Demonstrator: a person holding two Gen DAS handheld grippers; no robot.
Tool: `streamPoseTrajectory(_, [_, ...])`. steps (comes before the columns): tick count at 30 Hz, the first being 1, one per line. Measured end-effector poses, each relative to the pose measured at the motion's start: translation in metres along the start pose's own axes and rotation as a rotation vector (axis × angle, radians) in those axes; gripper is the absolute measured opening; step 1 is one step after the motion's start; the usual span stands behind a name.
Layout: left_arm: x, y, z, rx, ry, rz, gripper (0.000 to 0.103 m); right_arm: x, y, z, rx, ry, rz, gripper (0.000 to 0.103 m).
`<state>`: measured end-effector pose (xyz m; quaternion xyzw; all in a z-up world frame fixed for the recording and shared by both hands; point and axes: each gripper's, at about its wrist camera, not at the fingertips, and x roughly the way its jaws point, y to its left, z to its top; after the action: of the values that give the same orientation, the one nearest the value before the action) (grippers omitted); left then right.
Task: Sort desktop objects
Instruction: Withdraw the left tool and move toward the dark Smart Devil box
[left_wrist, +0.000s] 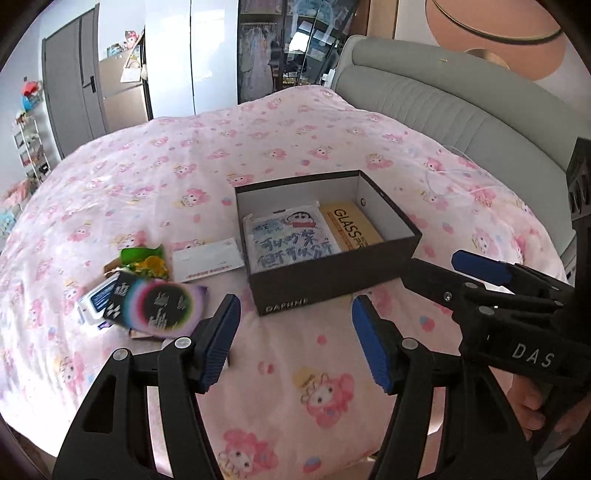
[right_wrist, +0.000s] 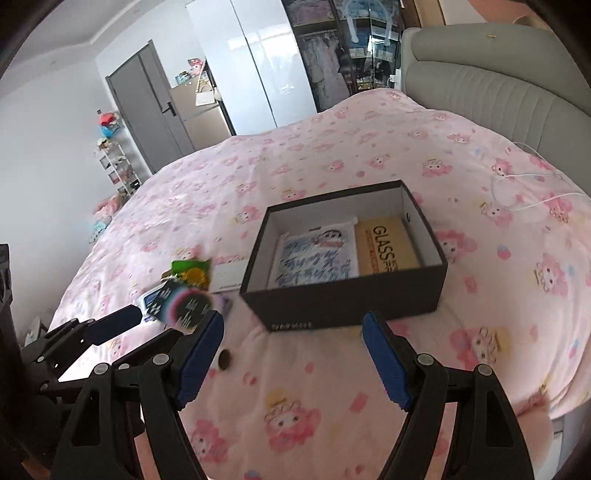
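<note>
While both my tongs, left tongs (left_wrist: 295, 343) and right tongs (right_wrist: 293, 356), hover spread, the black box (left_wrist: 332, 284) lies just beyond, loose cards (left_wrist: 159, 302) piled at its left.

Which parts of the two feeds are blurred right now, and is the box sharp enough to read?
Left wrist: round dark card smeared, box crisp, "GLASS" pack legible. Right wrist: same card blurred, box front soft, its logo unreadable. Both views bend straight edges toward the rim.
</note>
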<state>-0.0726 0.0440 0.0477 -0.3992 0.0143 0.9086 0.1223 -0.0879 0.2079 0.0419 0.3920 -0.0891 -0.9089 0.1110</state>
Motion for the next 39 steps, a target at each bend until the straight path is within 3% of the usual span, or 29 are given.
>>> streamPoseTrajectory(9, [-0.036,0.010,-0.028,-0.038,-0.026,-0.013,0.064,-0.020,0.019,-0.012,-0.034,-0.024,-0.030,0.076])
streamPoseTrajectory(20, [-0.062,0.038,-0.046,-0.105,-0.081,-0.005,0.065,-0.014,0.060,-0.025,-0.103,0.007,-0.006,0.076])
streamPoseTrajectory(39, [-0.053,0.136,-0.088,-0.298,-0.045,0.064,0.063,0.047,0.145,-0.039,-0.247,0.125,0.072,0.076])
